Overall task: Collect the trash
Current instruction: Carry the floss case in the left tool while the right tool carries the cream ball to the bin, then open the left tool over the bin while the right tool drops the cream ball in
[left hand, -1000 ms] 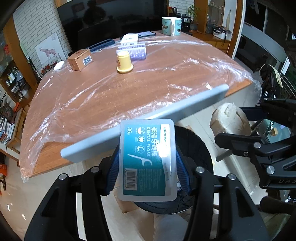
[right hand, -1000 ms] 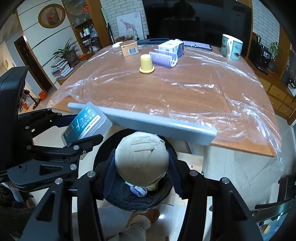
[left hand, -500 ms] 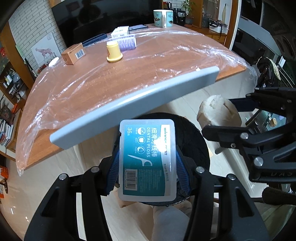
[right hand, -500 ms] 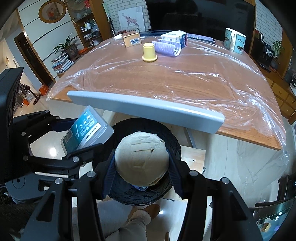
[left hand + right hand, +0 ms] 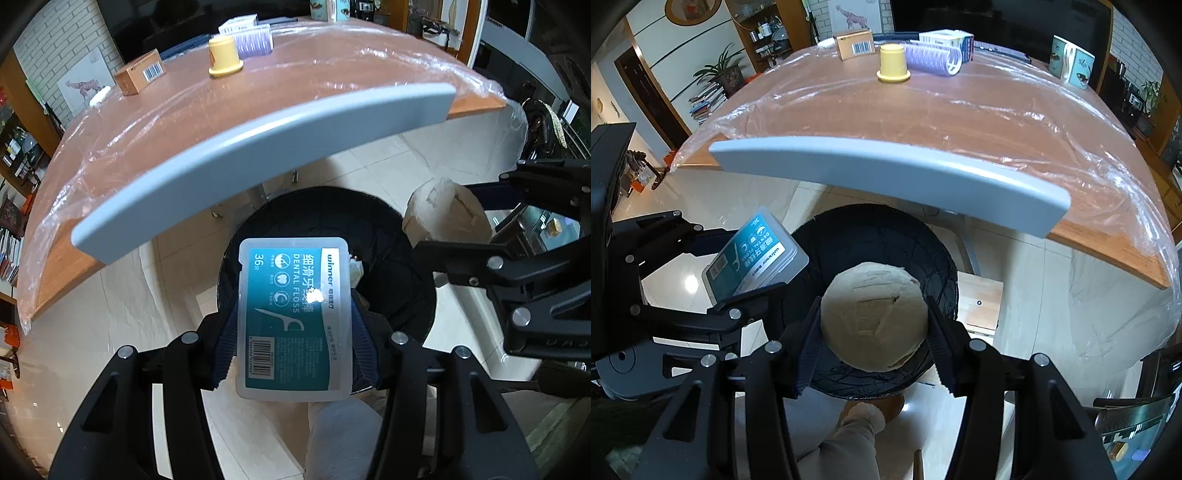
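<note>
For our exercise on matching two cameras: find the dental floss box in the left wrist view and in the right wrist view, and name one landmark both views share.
Left wrist view: the dental floss box sits low at centre, clamped in the left tongs.
Right wrist view: the same box lies at middle left, tilted, beside the black bin.
Shared landmark: the yellow cup on the table.

Dental floss box (image 5: 293, 319): clear plastic, teal label, white text, barcode. Ball (image 5: 874, 319): beige. Bin (image 5: 871, 236): black liner. Desk (image 5: 960, 122): reddish-brown wood, clear film; grey bar (image 5: 886, 168). Cup (image 5: 892, 62) yellow, roller (image 5: 932, 58) lilac, carton (image 5: 855, 44) tan with barcode
</note>
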`<action>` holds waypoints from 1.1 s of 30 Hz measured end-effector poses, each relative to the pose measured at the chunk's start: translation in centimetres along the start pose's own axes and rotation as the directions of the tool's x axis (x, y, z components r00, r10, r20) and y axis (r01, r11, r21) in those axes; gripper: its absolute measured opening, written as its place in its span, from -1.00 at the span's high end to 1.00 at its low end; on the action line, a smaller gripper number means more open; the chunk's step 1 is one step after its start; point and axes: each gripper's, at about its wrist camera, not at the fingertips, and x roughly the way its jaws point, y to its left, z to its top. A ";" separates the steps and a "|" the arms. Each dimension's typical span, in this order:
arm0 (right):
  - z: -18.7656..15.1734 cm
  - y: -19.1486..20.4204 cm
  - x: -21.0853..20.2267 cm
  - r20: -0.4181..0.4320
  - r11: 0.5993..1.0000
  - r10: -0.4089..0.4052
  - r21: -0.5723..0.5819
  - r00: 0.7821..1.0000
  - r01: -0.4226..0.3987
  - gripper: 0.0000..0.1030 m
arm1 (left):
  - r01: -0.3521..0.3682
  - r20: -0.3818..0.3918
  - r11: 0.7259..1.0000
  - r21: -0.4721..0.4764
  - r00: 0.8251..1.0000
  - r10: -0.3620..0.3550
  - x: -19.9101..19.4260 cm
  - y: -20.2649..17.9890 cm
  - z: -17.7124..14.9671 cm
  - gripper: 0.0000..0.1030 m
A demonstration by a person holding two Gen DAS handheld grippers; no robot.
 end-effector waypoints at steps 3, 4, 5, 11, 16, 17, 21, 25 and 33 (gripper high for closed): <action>-0.1 -0.3 0.6 -0.005 1.000 -0.003 0.016 1.000 0.003 -0.01 | -0.005 -0.020 1.000 -0.006 1.000 0.004 0.8 0.2 -0.3 -0.07; -0.1 -0.4 0.7 -0.007 1.000 0.002 0.028 1.000 -0.002 -0.01 | -0.005 -0.024 1.000 -0.007 1.000 0.005 1.0 0.3 -0.3 -0.07; -0.1 -0.5 0.8 -0.008 0.999 0.007 0.036 1.000 -0.007 -0.01 | -0.007 -0.029 1.000 -0.007 1.000 0.006 1.2 0.4 -0.3 -0.07; 0.0 -1.1 1.8 -0.021 0.997 0.022 0.079 1.000 -0.020 -0.01 | -0.019 -0.053 1.000 -0.001 0.998 0.019 2.4 0.8 -0.2 -0.07; -0.1 -1.1 2.8 -0.038 0.996 0.013 0.092 0.999 -0.010 -0.01 | -0.022 -0.074 1.000 0.005 0.997 0.022 3.4 0.9 -0.1 -0.07; -0.1 -1.1 3.0 -0.040 0.996 0.011 0.092 0.999 -0.007 -0.01 | -0.023 -0.077 1.000 0.008 0.997 0.024 3.7 0.9 -0.1 -0.07; -0.1 -1.2 3.7 -0.053 0.995 -0.001 0.098 0.999 0.006 -0.01 | -0.027 -0.091 1.000 0.016 0.995 0.028 4.3 0.5 0.0 -0.07; -0.2 -1.2 4.5 -0.066 0.995 -0.011 0.101 0.998 0.018 -0.01 | -0.030 -0.102 0.999 0.023 0.994 0.033 5.0 0.0 0.0 -0.07; -0.4 -1.3 5.7 -0.090 0.994 -0.018 0.104 0.996 0.028 -0.01 | -0.032 -0.120 0.999 0.035 0.992 0.036 6.0 -0.3 0.2 -0.07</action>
